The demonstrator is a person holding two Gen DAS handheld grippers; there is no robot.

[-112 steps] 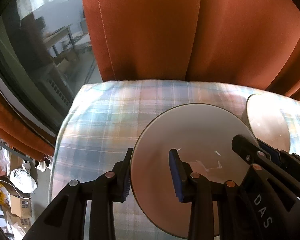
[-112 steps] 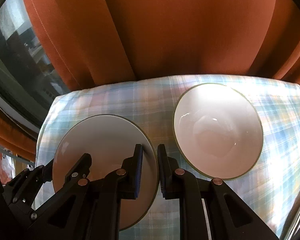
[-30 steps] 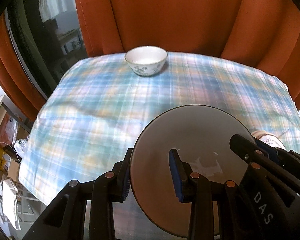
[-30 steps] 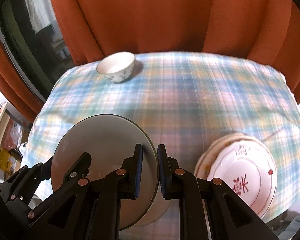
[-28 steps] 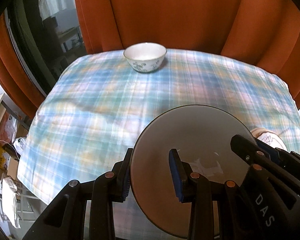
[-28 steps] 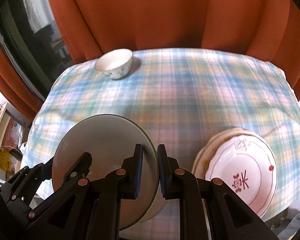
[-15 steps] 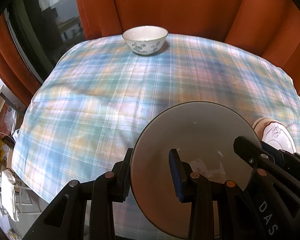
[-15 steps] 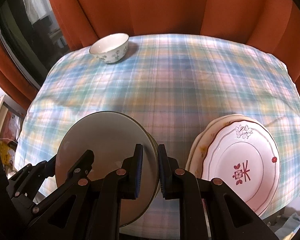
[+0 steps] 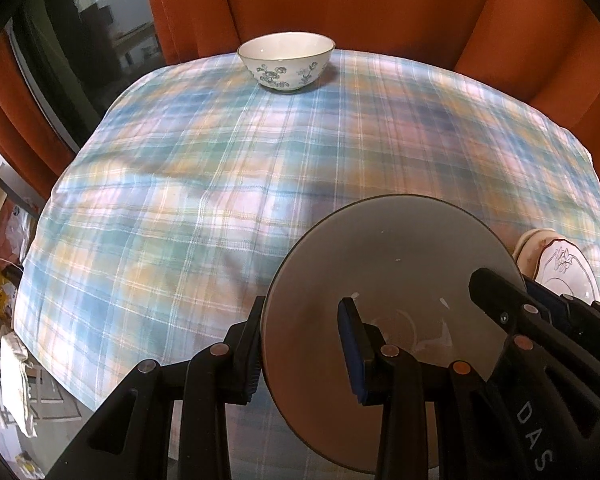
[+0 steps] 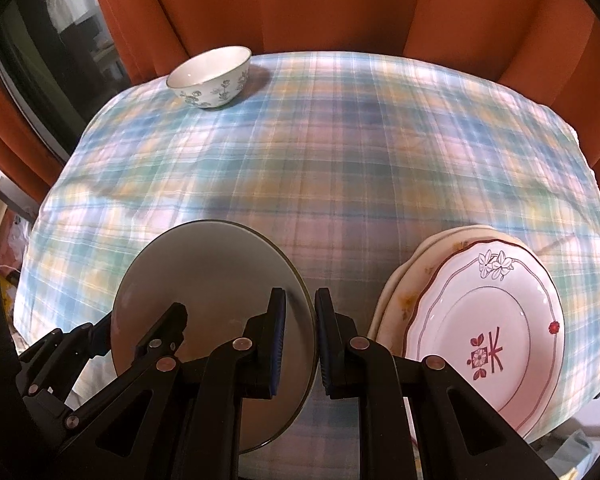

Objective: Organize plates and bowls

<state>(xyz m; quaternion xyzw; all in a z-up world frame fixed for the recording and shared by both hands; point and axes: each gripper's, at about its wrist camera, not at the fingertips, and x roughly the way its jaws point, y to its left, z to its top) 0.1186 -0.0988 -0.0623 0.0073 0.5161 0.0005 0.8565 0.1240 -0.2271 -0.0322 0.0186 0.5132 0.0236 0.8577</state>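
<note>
A large plain grey-white bowl (image 9: 388, 256) is held off the table by both grippers. My left gripper (image 9: 300, 344) is shut on its left rim. My right gripper (image 10: 300, 336) is shut on its right rim; the bowl shows in the right wrist view (image 10: 212, 272) too. A small white bowl with blue flowers (image 9: 286, 60) stands at the table's far edge, also seen in the right wrist view (image 10: 210, 78). A stack of flowered plates (image 10: 484, 320) lies at the near right, its edge showing in the left wrist view (image 9: 556, 264).
The table carries a blue plaid cloth (image 10: 340, 152). Orange curtains (image 10: 300, 8) hang close behind it and a dark window (image 9: 60, 60) is at the left. Floor clutter (image 9: 4, 320) lies past the table's left edge.
Both grippers, still holding the large bowl, have pulled back toward the near edge. The small bowl and plate stack came into view; a second large bowl seen earlier is out of view.
</note>
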